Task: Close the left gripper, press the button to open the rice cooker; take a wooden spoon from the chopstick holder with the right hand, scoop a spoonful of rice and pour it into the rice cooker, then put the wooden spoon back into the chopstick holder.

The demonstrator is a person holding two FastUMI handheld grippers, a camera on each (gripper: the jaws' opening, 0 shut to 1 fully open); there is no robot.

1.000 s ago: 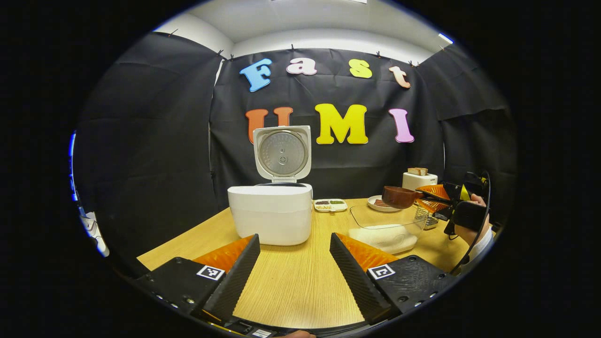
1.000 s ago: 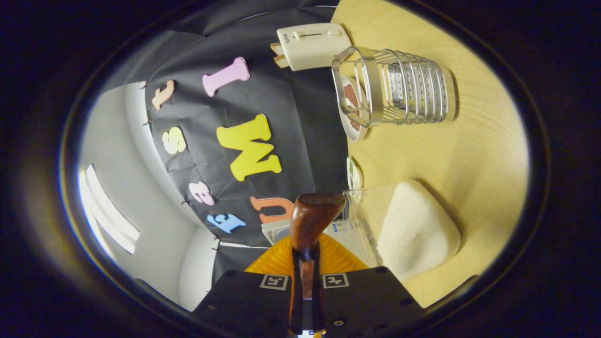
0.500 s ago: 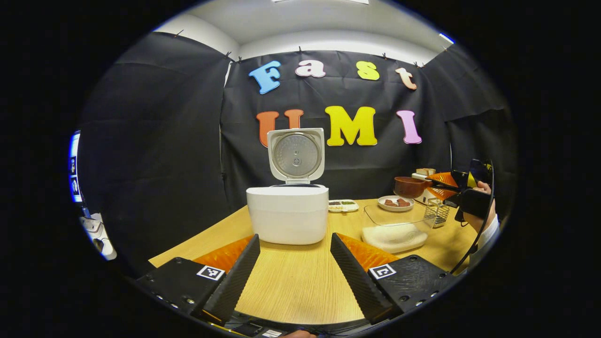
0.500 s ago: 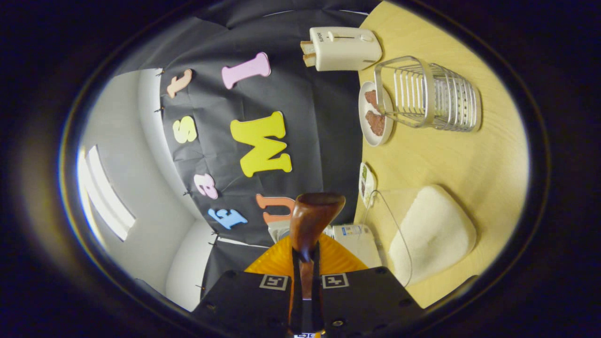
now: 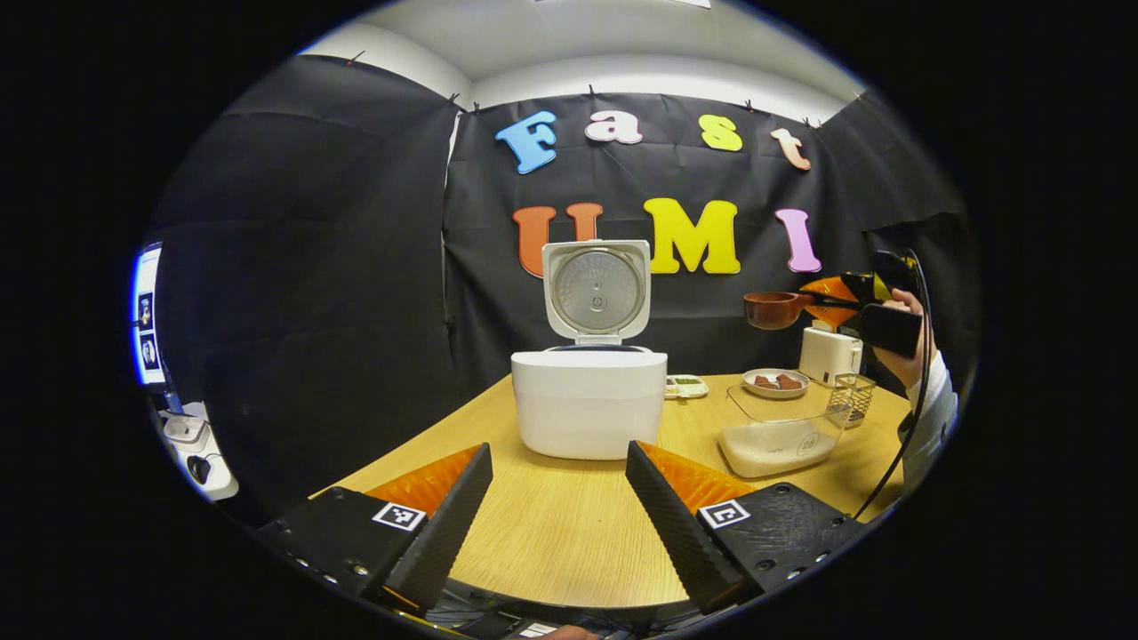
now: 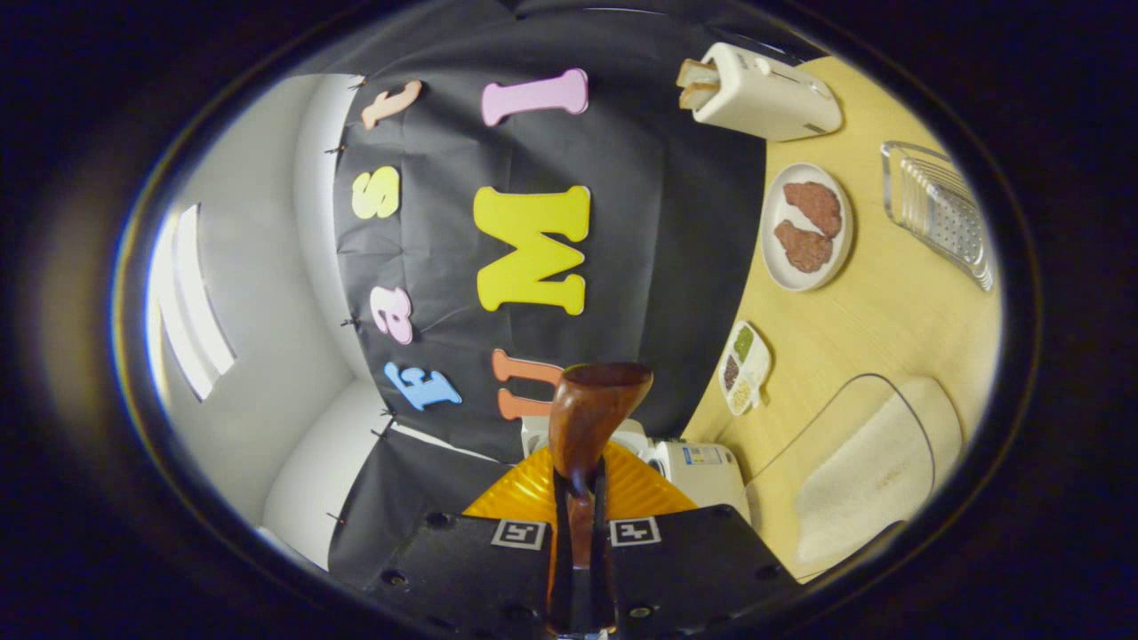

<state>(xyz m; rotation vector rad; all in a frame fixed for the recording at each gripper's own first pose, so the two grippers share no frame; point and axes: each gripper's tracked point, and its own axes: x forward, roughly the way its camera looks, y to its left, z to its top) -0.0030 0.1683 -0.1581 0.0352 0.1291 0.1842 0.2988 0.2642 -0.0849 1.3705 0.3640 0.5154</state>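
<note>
The white rice cooker [image 5: 589, 404] stands on the wooden table [image 5: 551, 542] with its lid [image 5: 596, 289] raised upright. My left gripper [image 5: 558, 516] is open low over the table, short of the cooker, holding nothing. At the right a hand holds my right gripper [image 5: 876, 311] high above the clear rice container [image 5: 778, 436]. That gripper [image 6: 580, 484] is shut on the handle of the wooden spoon [image 6: 591, 413]. The spoon's bowl [image 5: 772, 309] is level and points toward the cooker [image 6: 689, 462]; what lies inside it is hidden. The wire chopstick holder [image 5: 853, 396] stands behind the container [image 6: 867, 471].
A white toaster [image 5: 829, 353] with bread, a plate of meat [image 5: 775, 382] and a small divided dish [image 5: 685, 386] line the table's far side. In the right gripper view the holder [image 6: 942, 213], plate [image 6: 807, 227] and toaster [image 6: 765, 80] sit at the upper right.
My right gripper has risen with the spoon, from just over the rice container to well above it. The left gripper's view has swung left, so the cooker now sits farther right.
</note>
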